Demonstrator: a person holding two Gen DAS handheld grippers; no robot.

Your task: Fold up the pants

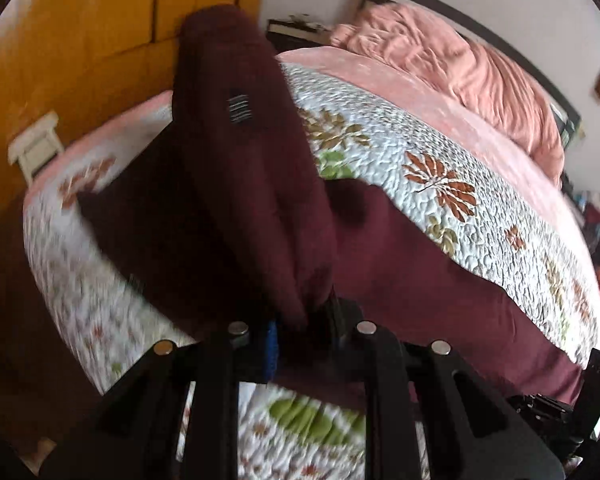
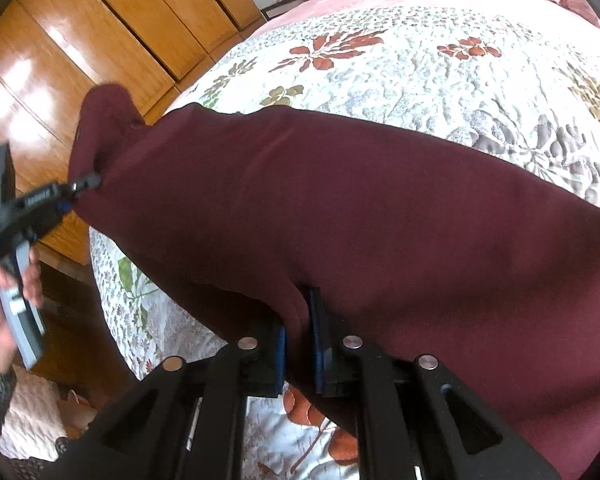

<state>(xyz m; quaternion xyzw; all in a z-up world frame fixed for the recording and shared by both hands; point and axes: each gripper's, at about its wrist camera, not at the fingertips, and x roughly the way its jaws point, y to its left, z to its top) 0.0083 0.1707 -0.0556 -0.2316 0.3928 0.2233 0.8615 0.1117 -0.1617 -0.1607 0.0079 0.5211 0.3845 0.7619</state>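
Fingers, left: the left gripper (image 1: 300, 320) is clenched on a bunched fold of the pants (image 1: 256, 184); cloth rises from between its blue pads and drapes away from the camera.
Fingers, right: the right gripper (image 2: 300, 344) is clamped on another edge of the pants (image 2: 340, 208), with a ridge of cloth pinched between the two blue pads.
Pants: maroon, lying across the quilt (image 2: 380, 60) on the bed; one end is lifted off the bed by the left gripper, the rest spreads flat toward the right gripper.
Label: a small patch with pale stripes (image 1: 239, 109) shows on the raised part of the pants.
Left gripper, seen from the right: its tip (image 2: 86, 182) bites the far end of the pants beyond the bed's edge, in front of the wardrobe.
Hand: a hand (image 2: 4, 304) grips the left gripper's grey handle; a knitted sleeve covers the wrist.
Quilt: white, with rust and olive leaf prints, touching the pants from below.
Blanket: a pink blanket (image 1: 460, 68) is heaped at the head of the bed, well apart from the pants.
Wardrobe: wooden doors (image 2: 80, 40) stand beside the bed.
Stool: a small white stool (image 1: 36, 148) stands by the wardrobe.
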